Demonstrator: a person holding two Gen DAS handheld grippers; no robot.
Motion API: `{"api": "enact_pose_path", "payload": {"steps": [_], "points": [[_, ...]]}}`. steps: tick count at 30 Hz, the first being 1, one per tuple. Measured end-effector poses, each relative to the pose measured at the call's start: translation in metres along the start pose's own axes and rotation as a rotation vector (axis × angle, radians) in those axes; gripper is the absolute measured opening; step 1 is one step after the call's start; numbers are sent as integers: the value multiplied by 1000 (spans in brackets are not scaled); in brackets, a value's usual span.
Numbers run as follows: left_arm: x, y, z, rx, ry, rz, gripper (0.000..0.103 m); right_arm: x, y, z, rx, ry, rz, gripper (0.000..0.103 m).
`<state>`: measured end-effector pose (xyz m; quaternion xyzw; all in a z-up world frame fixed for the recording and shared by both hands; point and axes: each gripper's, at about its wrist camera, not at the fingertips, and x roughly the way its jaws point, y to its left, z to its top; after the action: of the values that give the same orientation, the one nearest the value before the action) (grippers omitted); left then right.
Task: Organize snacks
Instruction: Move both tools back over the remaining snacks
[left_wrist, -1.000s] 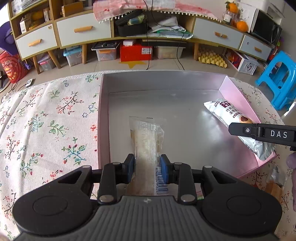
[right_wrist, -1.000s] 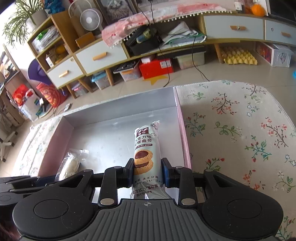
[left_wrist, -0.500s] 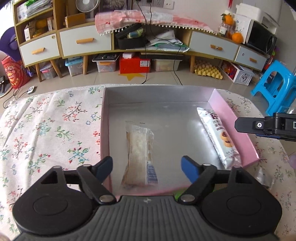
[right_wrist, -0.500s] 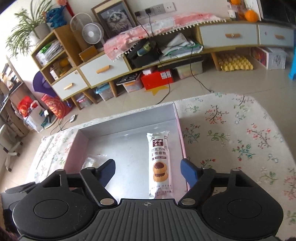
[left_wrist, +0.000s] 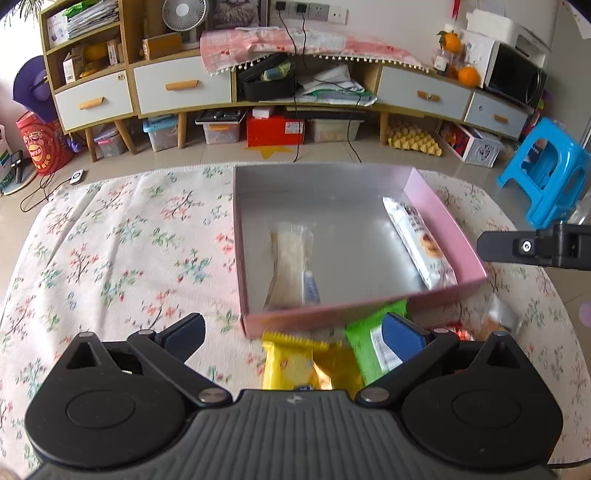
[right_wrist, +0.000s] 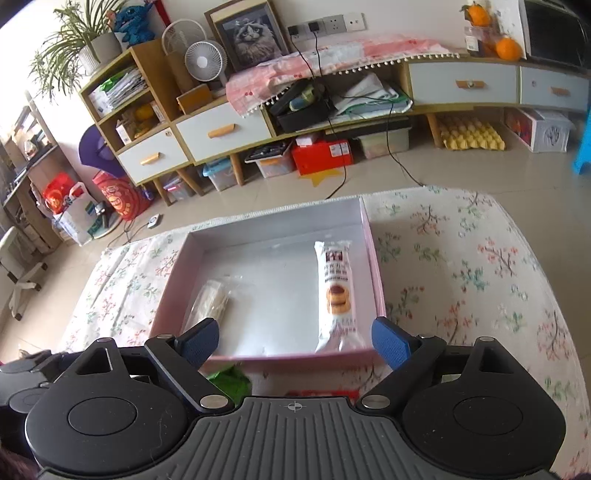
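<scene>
We hold our left gripper (left_wrist: 293, 328) above the near edge of the pink box (left_wrist: 443, 218), which sits on the flowered tablecloth (left_wrist: 122, 251). Its jaws are spreading wide and still opening, with nothing pressed between the blue pads (left_wrist: 184, 328). Below that gap, just outside the box's near wall, we see a yellow packet (left_wrist: 291, 363) and a green packet (left_wrist: 373, 332) lying side by side on the cloth, the green one partly tucked under the box wall and behind the right pad. Inside the box, on its silvery floor, the clear-wrapped pastry (left_wrist: 290, 266) lies lengthwise toward the left, and the white cookie packet (left_wrist: 419, 242) lies along the right wall; the two are well apart. Our right gripper (right_wrist: 295, 339) hangs over the box's near right corner, its jaws also opening and pinching nothing. From that view the cookie packet (right_wrist: 336, 291) lies lengthwise close to the right wall of the box (right_wrist: 375, 266), and the clear pastry (right_wrist: 214, 299) rests near the left wall, its near end hidden behind the left pad. A bit of the green packet (right_wrist: 231, 380) shows on the cloth just before the box. At the right edge of the left view, one black finger of our right gripper (left_wrist: 535, 247) reaches in beside the box.
</scene>
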<state>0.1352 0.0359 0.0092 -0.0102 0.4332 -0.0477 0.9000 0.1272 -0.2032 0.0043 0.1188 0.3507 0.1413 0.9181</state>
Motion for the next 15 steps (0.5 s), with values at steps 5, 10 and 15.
{"api": "enact_pose_path", "payload": {"steps": [5,10,15], "points": [[-8,8,-18,-33,0,-28,103,-13,-4,-12,33,2,31,93],[-9,14,-30,-49,-3,-33,103,-19,-8,-31,14,2,33,96],[-14,21,-40,-63,5,-58,103,-20,-15,-42,7,35,31,96]]}}
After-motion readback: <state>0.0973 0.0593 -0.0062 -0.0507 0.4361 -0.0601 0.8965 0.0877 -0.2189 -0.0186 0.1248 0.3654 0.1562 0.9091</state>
